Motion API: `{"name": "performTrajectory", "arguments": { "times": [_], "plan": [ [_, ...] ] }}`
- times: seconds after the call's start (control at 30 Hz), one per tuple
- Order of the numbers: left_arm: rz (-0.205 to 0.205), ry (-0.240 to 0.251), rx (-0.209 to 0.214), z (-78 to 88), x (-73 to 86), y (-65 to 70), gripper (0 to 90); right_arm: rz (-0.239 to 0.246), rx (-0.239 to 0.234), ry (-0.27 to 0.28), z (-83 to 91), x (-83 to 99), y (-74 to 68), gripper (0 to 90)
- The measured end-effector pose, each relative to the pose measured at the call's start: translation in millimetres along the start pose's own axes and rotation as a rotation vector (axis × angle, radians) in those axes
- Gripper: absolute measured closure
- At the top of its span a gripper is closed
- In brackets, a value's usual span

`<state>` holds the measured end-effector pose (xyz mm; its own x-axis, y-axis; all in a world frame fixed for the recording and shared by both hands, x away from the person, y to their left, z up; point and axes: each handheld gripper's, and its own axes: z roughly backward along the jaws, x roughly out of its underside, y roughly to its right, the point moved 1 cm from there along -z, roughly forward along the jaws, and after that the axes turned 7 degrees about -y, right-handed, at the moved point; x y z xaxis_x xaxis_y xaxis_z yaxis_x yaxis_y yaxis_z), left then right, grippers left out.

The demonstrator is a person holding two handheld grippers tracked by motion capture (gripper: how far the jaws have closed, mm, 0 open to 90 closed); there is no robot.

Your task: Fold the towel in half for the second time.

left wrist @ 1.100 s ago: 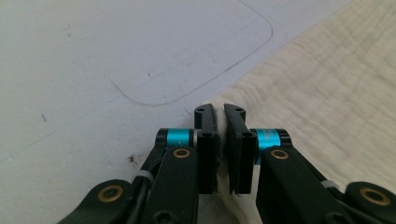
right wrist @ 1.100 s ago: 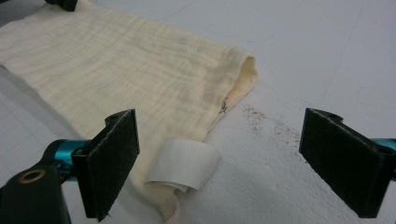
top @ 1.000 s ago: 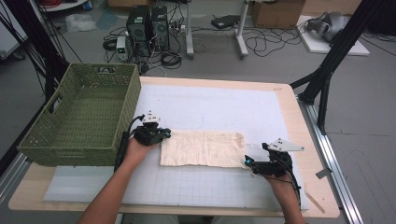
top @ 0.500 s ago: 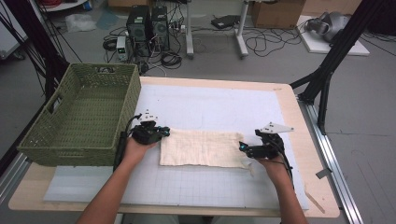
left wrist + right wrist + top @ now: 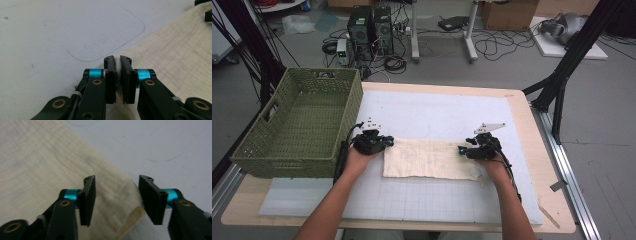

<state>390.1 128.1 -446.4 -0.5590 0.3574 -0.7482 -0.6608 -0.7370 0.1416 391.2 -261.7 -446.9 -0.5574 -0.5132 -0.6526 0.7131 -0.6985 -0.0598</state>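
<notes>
A cream cloth (image 5: pixel 427 159) lies flat on the white mat (image 5: pixel 437 110). My left gripper (image 5: pixel 386 143) sits at its far left corner. In the left gripper view its jaws (image 5: pixel 120 60) stand almost together, with the cloth's (image 5: pixel 175 57) edge pinched between them. My right gripper (image 5: pixel 463 150) is at the cloth's right end. In the right gripper view the jaws (image 5: pixel 116 180) have just been closing and still stand apart. The cloth's (image 5: pixel 37 165) folded corner lies between them, and the pads (image 5: pixel 88 192) are not pressing on it.
A green woven basket (image 5: pixel 297 125) stands on the table's left side, close to my left hand. The wooden table edge (image 5: pixel 552 200) runs beside the mat at the right. Black stands and cables lie on the floor beyond the table.
My right hand has moved left and farther up the table onto the cloth's right end. The left hand and the cloth have stayed put.
</notes>
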Motion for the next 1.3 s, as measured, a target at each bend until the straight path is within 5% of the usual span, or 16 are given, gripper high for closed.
{"name": "performTrajectory", "arguments": {
  "times": [0.27, 0.47, 0.8, 1.3],
  "plan": [
    [0.009, -0.01, 0.003, -0.5, 0.6, -0.5, 83.2, 0.054, -0.011, -0.036, -0.8, 2.0, 0.3, 62.4],
    [0.005, -0.014, -0.018, -0.4, 0.8, -0.3, 83.5, 0.053, -0.012, -0.039, 1.8, 2.7, 1.5, 85.7],
    [-0.029, 0.093, -0.03, 12.9, -4.3, 8.3, 83.1, 0.141, 0.08, 0.047, 14.1, 1.5, -12.4, 85.8],
    [-0.04, 0.133, 0.019, 29.2, 6.1, 17.8, 81.1, 0.209, 0.117, 0.106, 26.9, 9.2, -29.0, 84.1]
  ]
}}
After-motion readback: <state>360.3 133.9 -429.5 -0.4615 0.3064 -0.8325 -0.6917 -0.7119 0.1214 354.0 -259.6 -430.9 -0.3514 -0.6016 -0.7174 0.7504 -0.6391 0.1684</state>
